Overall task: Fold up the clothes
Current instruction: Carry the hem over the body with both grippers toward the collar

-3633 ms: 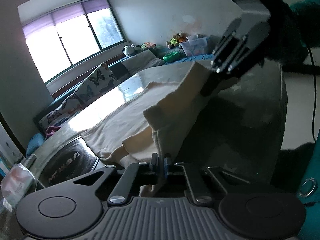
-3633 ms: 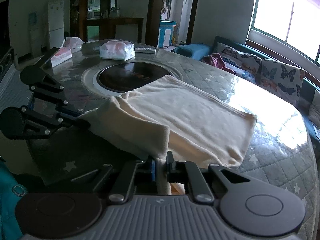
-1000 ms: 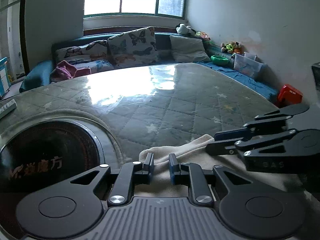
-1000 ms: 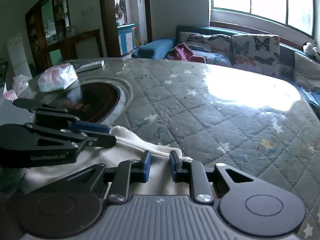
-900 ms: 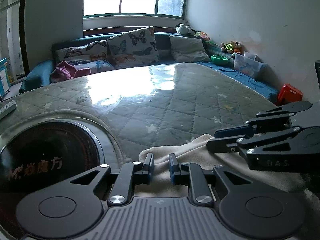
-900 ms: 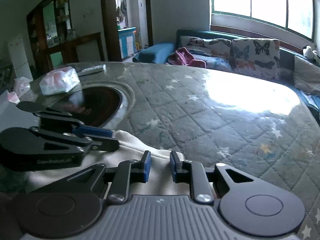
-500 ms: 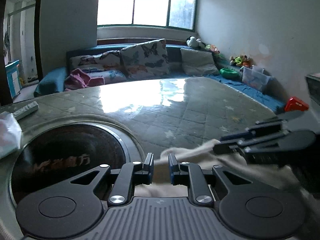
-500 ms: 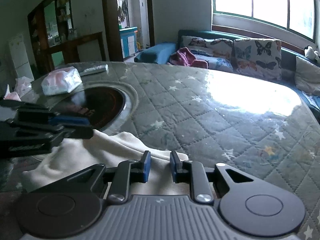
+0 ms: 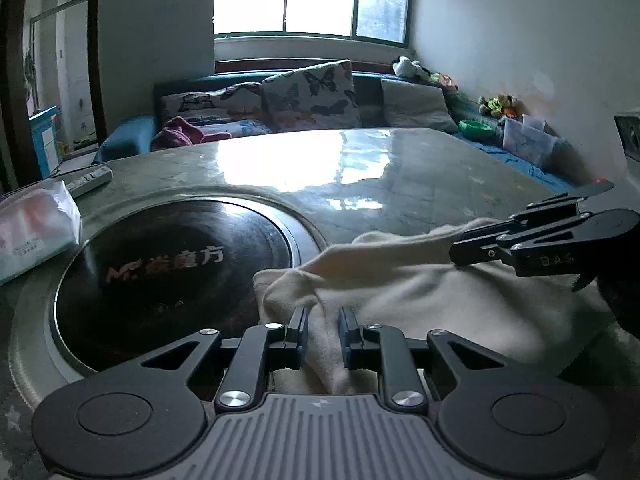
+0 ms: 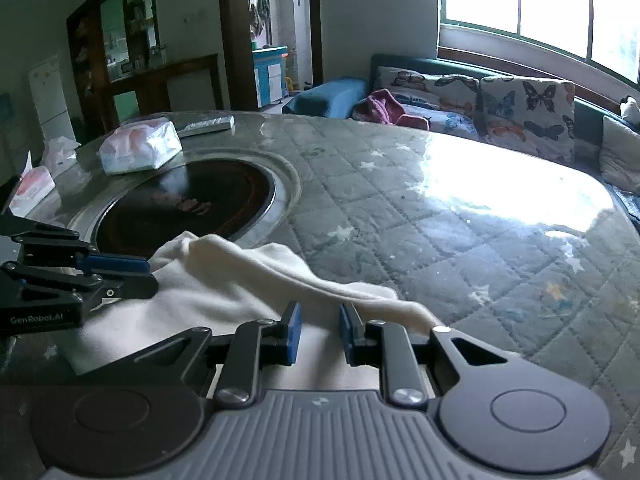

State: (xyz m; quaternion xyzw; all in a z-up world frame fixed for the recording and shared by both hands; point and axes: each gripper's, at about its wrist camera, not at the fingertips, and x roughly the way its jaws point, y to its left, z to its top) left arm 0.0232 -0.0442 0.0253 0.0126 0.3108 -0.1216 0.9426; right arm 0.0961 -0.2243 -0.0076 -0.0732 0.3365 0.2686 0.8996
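Sunlit living room, sofa under the window; a quilted desk (image 10: 460, 208) fills the foreground. Left tongs (image 9: 322, 330) stand slightly parted with a ridge of cream garment (image 9: 420, 300) between the pads, apparently loosely held. Right tongs (image 10: 319, 330) gape a little over its near edge, gripping nothing. Lying bunched beside the dark round hob (image 9: 168, 268), the soft, light, limp cloth likely sags; corners or hem suit best. Both tools sit low, nearly level, pointing forward.

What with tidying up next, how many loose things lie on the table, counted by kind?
Cream cloth: 1
Tissue packs: 3
Remote control: 1
Total: 5
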